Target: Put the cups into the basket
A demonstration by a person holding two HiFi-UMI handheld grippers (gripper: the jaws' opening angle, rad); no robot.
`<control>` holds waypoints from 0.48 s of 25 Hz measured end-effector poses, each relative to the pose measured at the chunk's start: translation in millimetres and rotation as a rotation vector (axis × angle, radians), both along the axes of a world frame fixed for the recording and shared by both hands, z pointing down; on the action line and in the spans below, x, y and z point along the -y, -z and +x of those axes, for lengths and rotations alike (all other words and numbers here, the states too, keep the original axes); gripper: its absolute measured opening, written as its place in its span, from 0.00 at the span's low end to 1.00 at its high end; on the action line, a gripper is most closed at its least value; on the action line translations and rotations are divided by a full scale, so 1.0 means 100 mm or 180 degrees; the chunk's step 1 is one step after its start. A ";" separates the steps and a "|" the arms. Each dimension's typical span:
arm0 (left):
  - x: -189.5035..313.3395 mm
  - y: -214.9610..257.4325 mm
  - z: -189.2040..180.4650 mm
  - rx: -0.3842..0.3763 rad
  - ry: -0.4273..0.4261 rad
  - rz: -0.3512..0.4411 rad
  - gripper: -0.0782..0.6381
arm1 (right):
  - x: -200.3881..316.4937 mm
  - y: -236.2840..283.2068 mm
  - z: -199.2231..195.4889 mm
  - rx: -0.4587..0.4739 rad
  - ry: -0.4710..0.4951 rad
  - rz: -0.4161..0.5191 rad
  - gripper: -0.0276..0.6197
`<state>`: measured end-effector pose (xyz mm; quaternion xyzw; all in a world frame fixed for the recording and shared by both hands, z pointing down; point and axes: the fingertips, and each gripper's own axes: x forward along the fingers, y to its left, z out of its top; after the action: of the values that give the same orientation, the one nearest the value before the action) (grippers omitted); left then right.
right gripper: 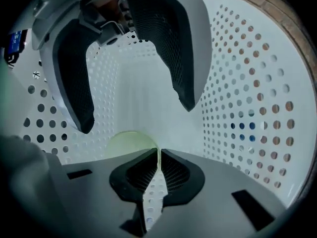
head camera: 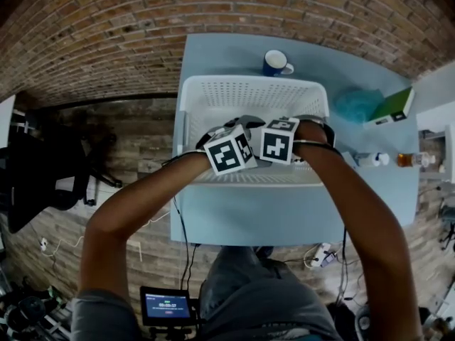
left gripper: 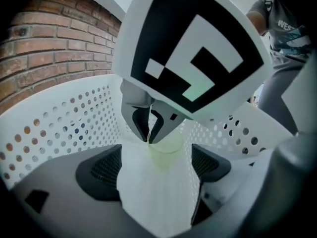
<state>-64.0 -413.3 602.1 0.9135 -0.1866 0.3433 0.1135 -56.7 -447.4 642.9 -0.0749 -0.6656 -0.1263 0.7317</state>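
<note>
Right tongs (right gripper: 157, 155) are pinched nearly closed on the rim of a pale green cup (right gripper: 130, 143). One pad is inside the wall, one outside, and the tongs point pretty much straight down. Left tongs (left gripper: 157, 152) are spread wide with nothing in them, aimed at the cup from just beside it. Both are down inside the white basket (head camera: 213, 91), so the cup is already in there but hanging from the grip. I can't tell whether its base is on the floor yet.

If it were me, I'd keep the cup upright and go down slowly until the base actually sits on the basket floor. Then open the right tongs just enough to clear the rim and lift straight up. It's a thin-looking cup held by one edge, so I reckon letting go early or pulling out sideways tips it. The left tongs could steady it, or otherwise stay out of the way.

Count as far as I can see:
- tongs: 2
- basket: 1
- cups: 2, the green one plus a blue mug (head camera: 276, 62) on the worktop (head camera: 284, 219) behind the basket
- small bottles (head camera: 373, 159) off to the right: 2
- green book (head camera: 393, 106): 1
</note>
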 end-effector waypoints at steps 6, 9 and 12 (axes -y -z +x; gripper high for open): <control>0.09 0.21 -0.01 0.0061 0.0021 0.0184 0.70 | 0.02 0.19 -0.08 0.0243 -0.0077 0.0161 0.18; 0.16 0.47 -0.02 0.0085 0.0075 0.0293 0.70 | 0.08 0.53 -0.09 0.0478 -0.0160 0.0318 0.22; 0.23 0.84 0.02 0.0084 0.0106 0.0486 0.70 | 0.15 1.06 -0.06 0.0813 -0.0284 0.0552 0.24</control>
<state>-61.7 -436.4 518.4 0.9116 -0.2289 0.3382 0.0466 -63.0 -462.7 536.8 0.0349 -0.7425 -0.1593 0.6497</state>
